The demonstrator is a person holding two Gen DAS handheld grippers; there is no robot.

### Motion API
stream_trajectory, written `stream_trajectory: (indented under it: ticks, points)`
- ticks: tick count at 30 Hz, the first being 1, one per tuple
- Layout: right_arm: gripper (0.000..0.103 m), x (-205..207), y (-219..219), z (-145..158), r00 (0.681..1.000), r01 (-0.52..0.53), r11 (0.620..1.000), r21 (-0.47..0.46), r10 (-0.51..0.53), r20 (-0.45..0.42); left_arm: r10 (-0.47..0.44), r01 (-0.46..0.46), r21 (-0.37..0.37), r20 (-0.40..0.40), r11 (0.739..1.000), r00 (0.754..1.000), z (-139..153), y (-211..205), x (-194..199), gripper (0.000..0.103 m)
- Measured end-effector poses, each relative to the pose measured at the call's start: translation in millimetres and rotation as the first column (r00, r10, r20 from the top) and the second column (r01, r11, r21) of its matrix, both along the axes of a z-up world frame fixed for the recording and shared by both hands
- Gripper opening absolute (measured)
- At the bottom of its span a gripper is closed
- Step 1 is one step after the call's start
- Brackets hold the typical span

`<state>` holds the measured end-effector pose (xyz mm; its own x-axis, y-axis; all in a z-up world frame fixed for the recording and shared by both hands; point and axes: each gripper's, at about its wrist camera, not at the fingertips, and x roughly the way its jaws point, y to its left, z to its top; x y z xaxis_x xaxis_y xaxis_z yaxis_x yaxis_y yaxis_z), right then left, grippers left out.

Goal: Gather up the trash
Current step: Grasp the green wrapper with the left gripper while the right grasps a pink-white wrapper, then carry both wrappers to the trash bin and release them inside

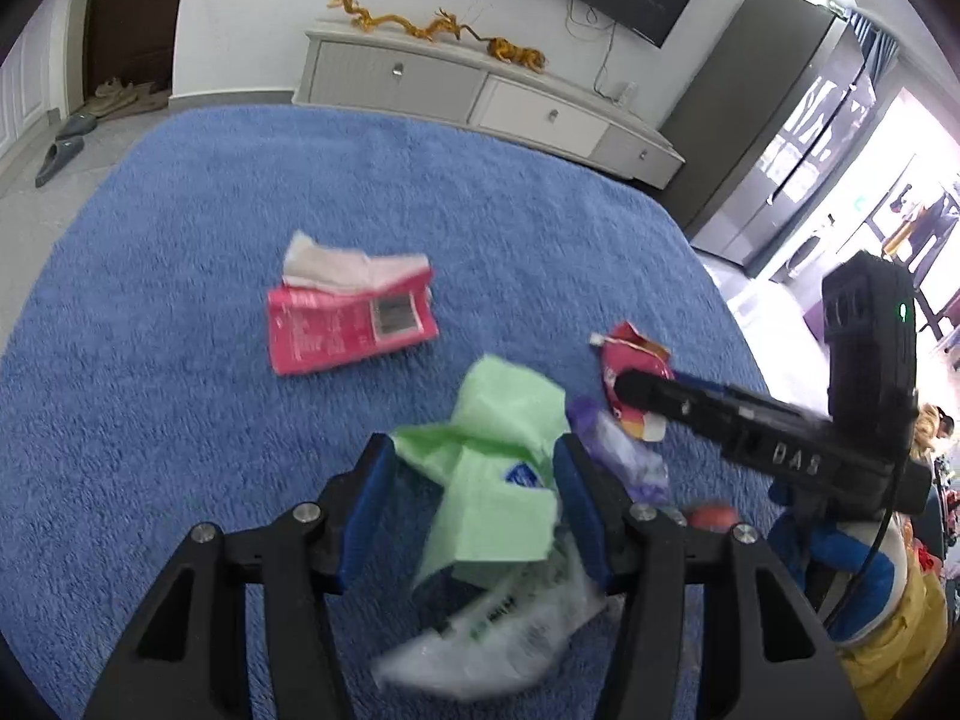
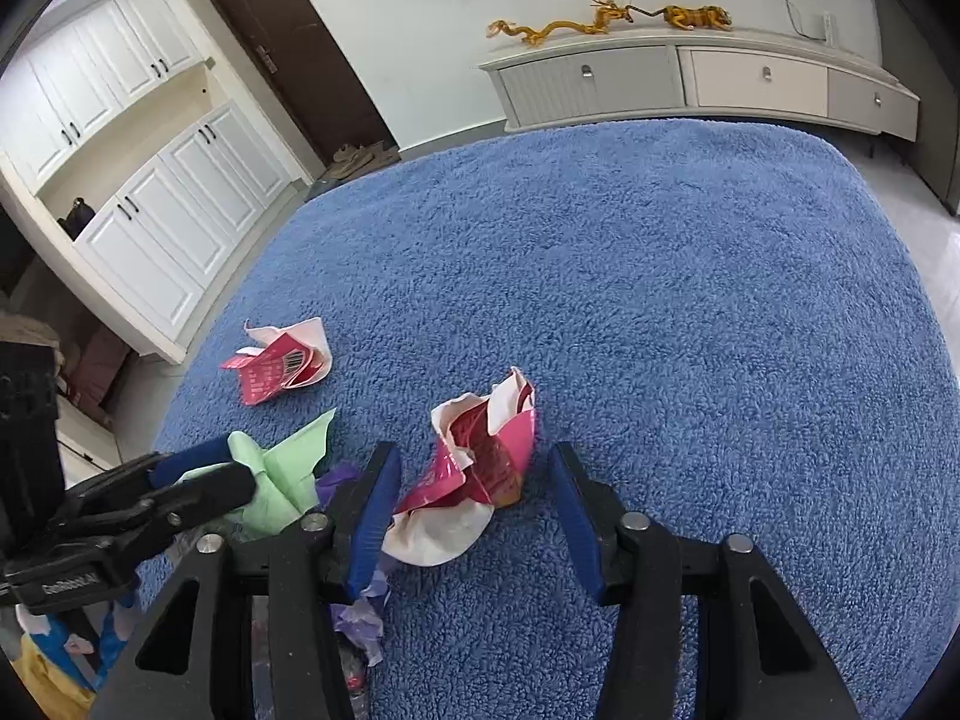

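green wrapper (image 1: 501, 468): thin crumpled plastic film, judged very light, soft, springy; lies between the left tongs' pads, low centre of the left wrist view, on the blue fleece blanket (image 1: 180, 360)
clear bag (image 1: 510, 630): see-through printed plastic hanging below the green wrapper, close under the tongs; likely slippery and floppy, blurred so details unclear
green grasp spot: the bunched middle fold, more layers there so less slip; loose flaps would probably tear or slide out
pink crumpled wrapper (image 2: 480, 468): foil-type snack packet, white inside, creased and half standing; judged light, crackly, holds its shape a bit; sits on the blanket between the right tongs' pads
pink grasp spot: the raised crumpled ridge in the middle, not the flat white flap at the bottom
purple wrapper (image 2: 360, 612): soft thin film, just beside the right tongs' left pad, partly hidden under it
flat pink packet (image 1: 348, 324): lies well apart, further up the blanket, torn white edge, flat so harder to pinch
left tongs (image 1: 480, 510): about half open, pads close on both sides of the green wrapper; cannot tell if they actually press it, it may be loosely held
right tongs (image 2: 474, 516): parted, left pad touching or almost touching the pink wrapper, right pad clear of it with a gap; not gripping yet
risk: light film could blow or drag along with the fleece pile
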<state>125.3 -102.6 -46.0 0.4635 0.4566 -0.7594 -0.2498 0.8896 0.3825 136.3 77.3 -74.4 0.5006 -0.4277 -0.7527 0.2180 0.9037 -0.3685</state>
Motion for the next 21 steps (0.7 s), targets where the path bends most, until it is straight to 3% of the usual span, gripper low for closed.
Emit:
stream_trajectory:
  ticks: [2,5,8,21]
  points:
    - [0.026,-2.4,-2.1,2.3,1.000,-0.009,1.000,0.016,0.009,0.009,-0.002,0.002,-0.012,0.003,1.000,1.000,-0.2,0.4,-5.6,0.050]
    - [0.026,-14.2,-4.7,9.4,0.999,-0.007,1.000,0.028,0.006,0.040,0.011,-0.010,-0.026,0.021,1.000,1.000,5.4,4.6,-11.0,0.033]
    - [0.025,-29.9,-10.9,21.2,0.997,-0.006,0.999,0.041,0.003,0.081,0.027,-0.026,-0.022,0.044,0.999,0.999,14.4,9.1,-16.5,0.027]
    - [0.025,-101.3,-47.4,78.4,0.970,0.017,0.995,0.101,-0.041,0.239,0.043,-0.039,-0.020,0.182,0.999,0.982,75.4,1.8,-52.1,0.024]
